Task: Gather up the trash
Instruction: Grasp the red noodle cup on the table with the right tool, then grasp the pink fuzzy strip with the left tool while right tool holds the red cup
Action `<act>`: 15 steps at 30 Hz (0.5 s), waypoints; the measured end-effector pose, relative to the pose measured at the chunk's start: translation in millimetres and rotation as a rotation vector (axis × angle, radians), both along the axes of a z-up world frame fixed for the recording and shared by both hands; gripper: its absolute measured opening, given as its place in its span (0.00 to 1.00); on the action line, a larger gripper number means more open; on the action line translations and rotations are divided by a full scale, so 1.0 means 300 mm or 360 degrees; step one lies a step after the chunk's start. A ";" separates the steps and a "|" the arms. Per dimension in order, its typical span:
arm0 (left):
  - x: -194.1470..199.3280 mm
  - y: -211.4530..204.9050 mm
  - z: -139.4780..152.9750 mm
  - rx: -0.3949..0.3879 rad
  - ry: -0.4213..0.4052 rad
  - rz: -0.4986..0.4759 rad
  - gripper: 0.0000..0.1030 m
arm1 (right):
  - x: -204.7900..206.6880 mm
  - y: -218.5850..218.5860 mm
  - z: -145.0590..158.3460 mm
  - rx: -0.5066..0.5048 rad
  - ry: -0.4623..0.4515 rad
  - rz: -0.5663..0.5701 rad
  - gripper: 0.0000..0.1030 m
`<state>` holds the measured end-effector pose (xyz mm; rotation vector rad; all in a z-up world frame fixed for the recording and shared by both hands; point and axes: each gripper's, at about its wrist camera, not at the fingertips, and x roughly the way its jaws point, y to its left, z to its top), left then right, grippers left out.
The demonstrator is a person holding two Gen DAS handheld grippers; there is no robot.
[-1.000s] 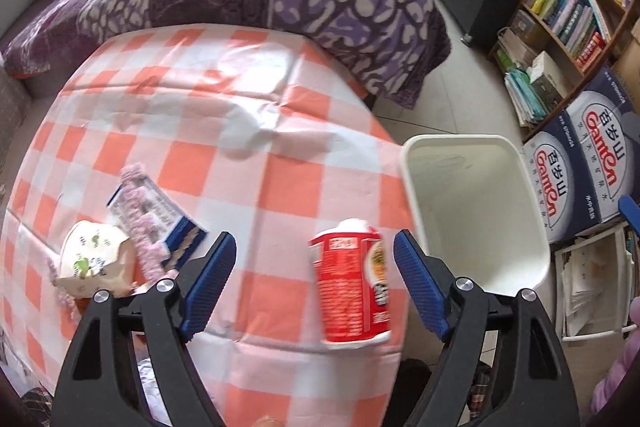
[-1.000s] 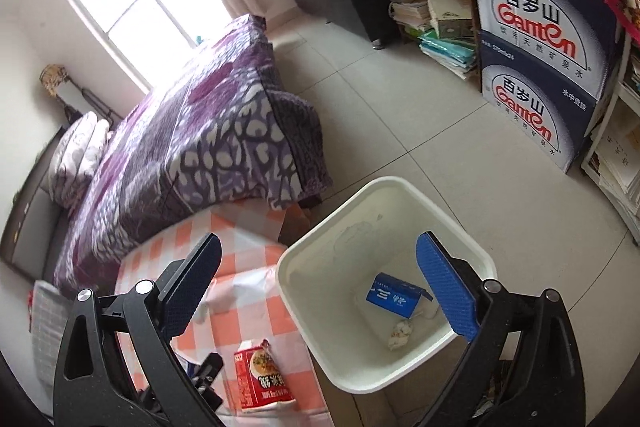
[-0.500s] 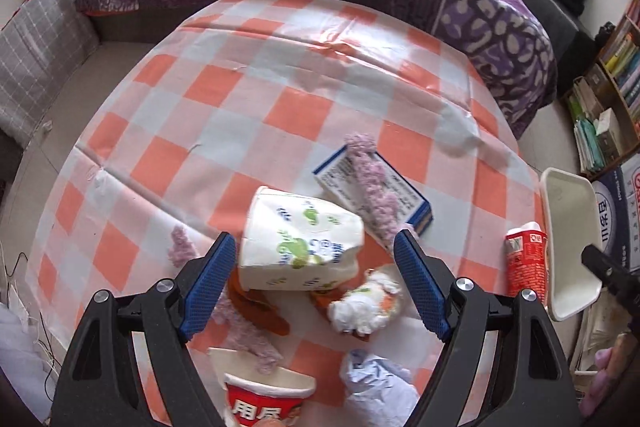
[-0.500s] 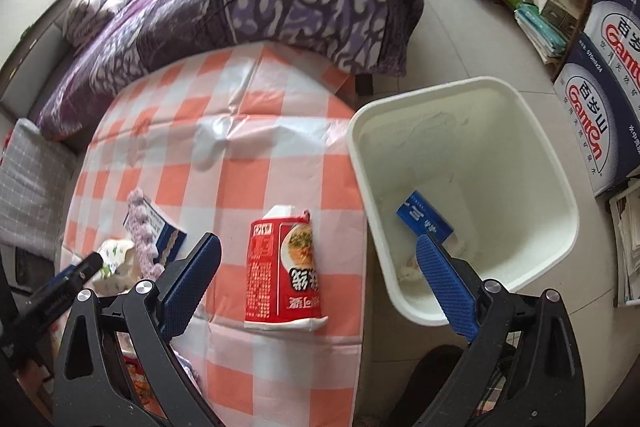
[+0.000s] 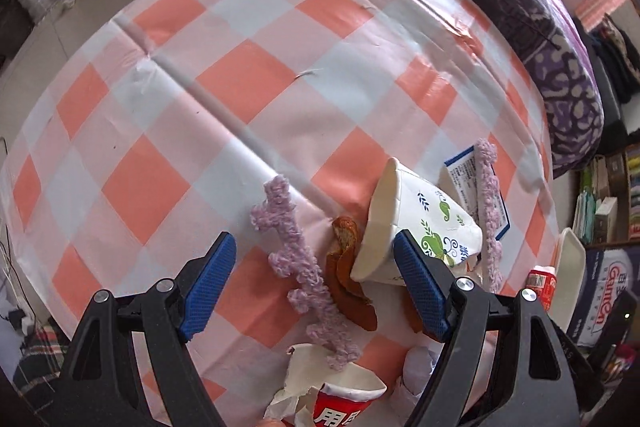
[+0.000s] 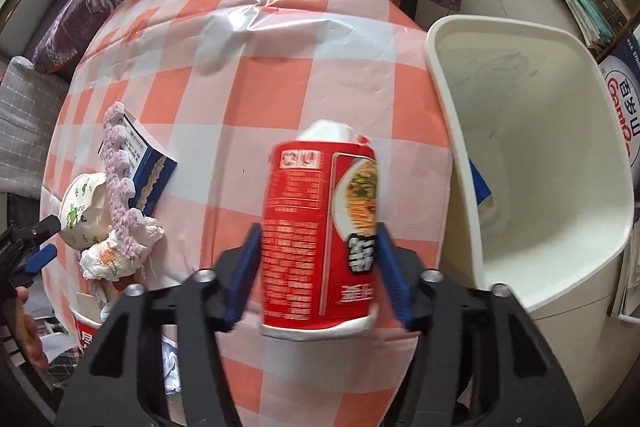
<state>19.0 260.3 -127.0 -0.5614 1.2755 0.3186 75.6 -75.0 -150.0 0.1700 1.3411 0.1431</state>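
Since the earlier frames, both grippers have travelled: the right gripper (image 6: 318, 255), previously over the white bin (image 6: 532, 155), now brackets the red noodle cup (image 6: 320, 239), while the left gripper (image 5: 314, 287) has swung away from that cup to the litter pile at the other end of the table.

Right wrist view: the noodle cup lies on its side on the checked tablecloth (image 6: 248, 83), near the table edge beside the bin. Its long axis runs along the gripper's forward line, wide white rim toward the camera, narrow base pointing away. The blue pads sit at either flank of the cup, close to or touching it; motion blur prevents telling whether the jaws have clamped or merely flank it.

Left wrist view: jaws spread wide and empty, hovering over a strip of purple fuzzy yarn (image 5: 304, 275) and an orange peel (image 5: 348, 279), with a tipped paper cup (image 5: 416, 223) just past the right-hand finger. A torn red cup (image 5: 336, 399) lies below, close to the camera.

Governing relation: the cup's axis is parallel to the fingers, so closure acts across its narrow diameter. The right gripper is plainly nearer, and the bin stands just to its right, so a short lift and sideways carry probably suffices.
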 end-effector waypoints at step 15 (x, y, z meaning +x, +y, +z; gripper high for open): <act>-0.032 0.109 -0.076 -0.0037 0.0116 0.0258 0.70 | 0.027 0.128 0.096 0.0129 -0.0165 0.0095 0.47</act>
